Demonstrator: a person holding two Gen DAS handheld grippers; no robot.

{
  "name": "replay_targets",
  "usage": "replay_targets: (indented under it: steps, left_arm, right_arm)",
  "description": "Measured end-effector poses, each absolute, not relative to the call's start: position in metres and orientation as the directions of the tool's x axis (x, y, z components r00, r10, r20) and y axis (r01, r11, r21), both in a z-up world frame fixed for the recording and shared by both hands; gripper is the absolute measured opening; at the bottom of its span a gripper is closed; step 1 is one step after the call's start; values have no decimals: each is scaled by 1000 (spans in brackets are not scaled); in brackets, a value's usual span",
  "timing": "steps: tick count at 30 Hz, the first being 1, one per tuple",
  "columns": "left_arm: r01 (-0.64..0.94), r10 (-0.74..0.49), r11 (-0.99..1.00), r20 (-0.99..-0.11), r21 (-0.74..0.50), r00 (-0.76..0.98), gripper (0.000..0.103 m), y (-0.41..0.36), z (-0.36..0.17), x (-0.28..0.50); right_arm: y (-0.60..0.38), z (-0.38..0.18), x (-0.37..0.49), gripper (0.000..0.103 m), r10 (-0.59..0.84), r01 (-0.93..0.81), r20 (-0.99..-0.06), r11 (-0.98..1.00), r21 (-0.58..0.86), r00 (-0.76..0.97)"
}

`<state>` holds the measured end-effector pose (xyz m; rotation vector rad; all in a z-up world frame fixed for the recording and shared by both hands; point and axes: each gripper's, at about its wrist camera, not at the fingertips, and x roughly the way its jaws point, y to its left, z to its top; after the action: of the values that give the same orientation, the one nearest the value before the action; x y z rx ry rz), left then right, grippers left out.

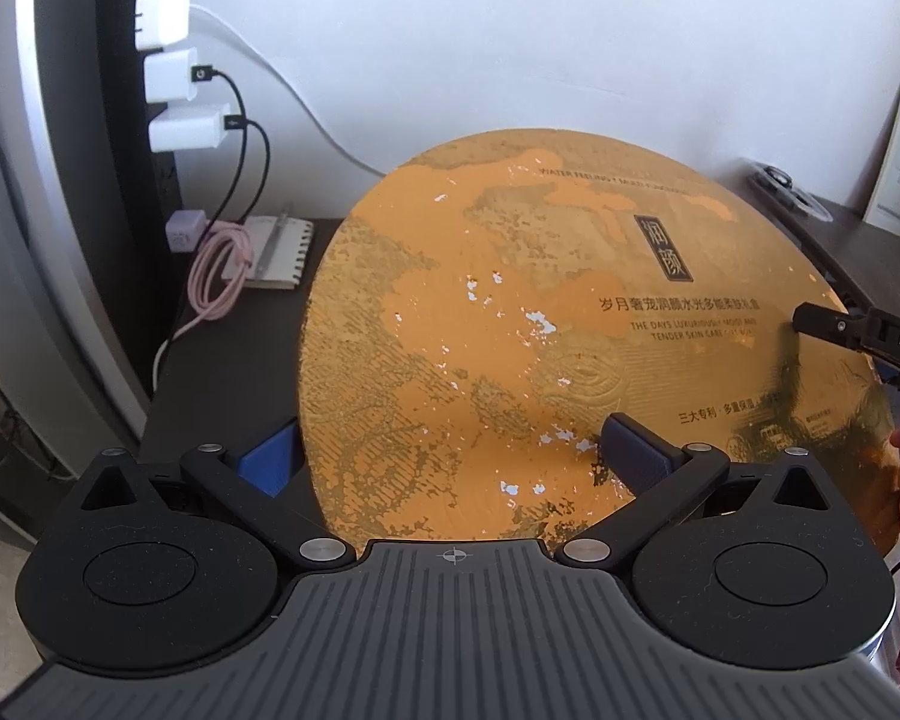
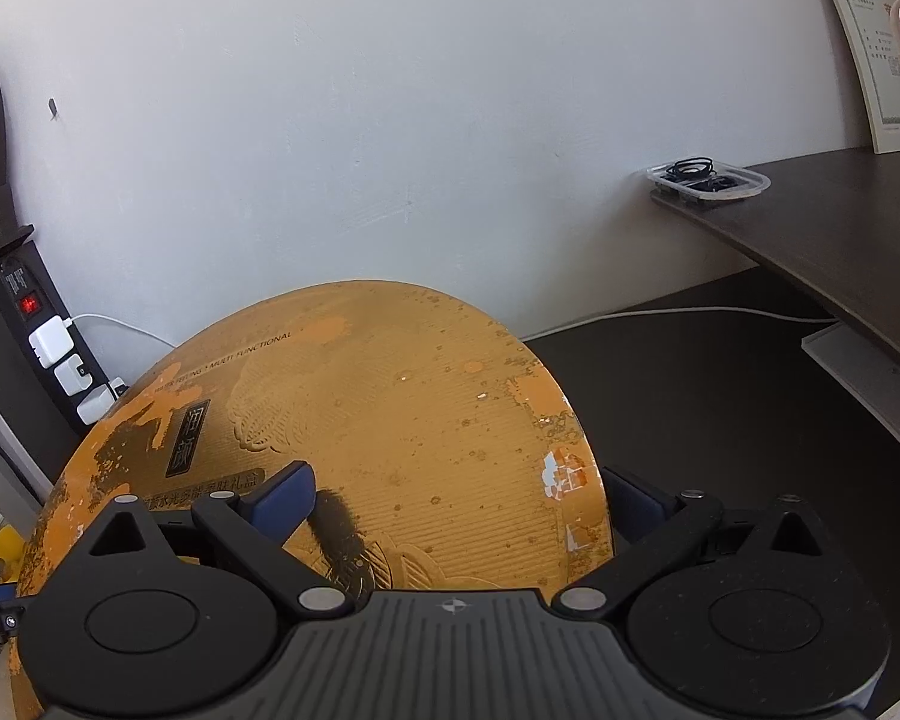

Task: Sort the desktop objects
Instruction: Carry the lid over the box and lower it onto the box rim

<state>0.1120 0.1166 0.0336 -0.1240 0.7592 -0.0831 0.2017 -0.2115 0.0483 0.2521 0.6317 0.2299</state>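
One orange gift box (image 1: 510, 324), three white chargers (image 1: 171, 72), one notebook (image 1: 279, 252) — two claws (image 1: 450, 456).

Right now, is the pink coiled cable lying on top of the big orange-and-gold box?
No. The pink coiled cable lies on the dark desk beside a spiral notebook, left of the orange-and-gold box.

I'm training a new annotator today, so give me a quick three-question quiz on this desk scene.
1. True or false: three white chargers sit in the power strip.
2. The coiled cable beside the notebook is: A pink, B green, C black.
3. Fill in: the left tongs and right tongs each straddle an edge of the ___ gift box.
Key: 1 true; 2 A; 3 orange.
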Motion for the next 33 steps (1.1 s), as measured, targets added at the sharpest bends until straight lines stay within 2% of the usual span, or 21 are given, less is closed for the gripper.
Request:
replay_targets:
  steps: [18, 33]
  left_arm:
    - [-9, -126, 983, -718, -182, 685, 103, 128, 18, 132]
    - [-21, -111, 985, -733, -169, 671, 103, 119, 8, 129]
  right_arm:
    - [-203, 37, 226, 102, 274, -113, -650, 953, 280, 709]
    - [-208, 33, 229, 103, 261, -96, -682, 958, 270, 683]
